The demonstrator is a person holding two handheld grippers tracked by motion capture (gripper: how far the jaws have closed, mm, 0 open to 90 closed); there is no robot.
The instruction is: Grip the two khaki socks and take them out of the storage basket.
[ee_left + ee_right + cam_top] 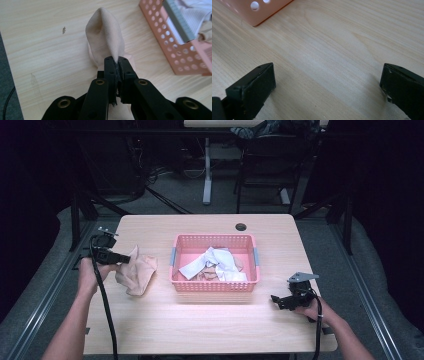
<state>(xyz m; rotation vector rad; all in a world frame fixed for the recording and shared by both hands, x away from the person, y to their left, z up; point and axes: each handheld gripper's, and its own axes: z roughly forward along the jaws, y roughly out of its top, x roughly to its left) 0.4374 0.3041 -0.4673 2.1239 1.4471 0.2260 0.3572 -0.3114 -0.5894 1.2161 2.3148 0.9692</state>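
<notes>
A beige cloth (pixel 136 272) lies crumpled on the wooden table left of a pink perforated basket (pixel 215 287). My left gripper (pixel 124 258) is shut on an edge of the beige cloth (pixel 106 37), which rises in a fold beyond the jaws (pixel 117 62). The basket holds white cloths (pixel 215 262) and a beige piece. My right gripper (pixel 278 301) rests low on the table near the basket's front right corner, open, with bare wood between its jaws (pixel 328 82). A corner of the basket (pixel 259 12) shows at that view's top left.
The table (pixel 210 320) has a small dark hole (pixel 241 226) near its far edge. Grey floor, desk legs and chairs stand beyond the table. Metal frame rails run along both sides.
</notes>
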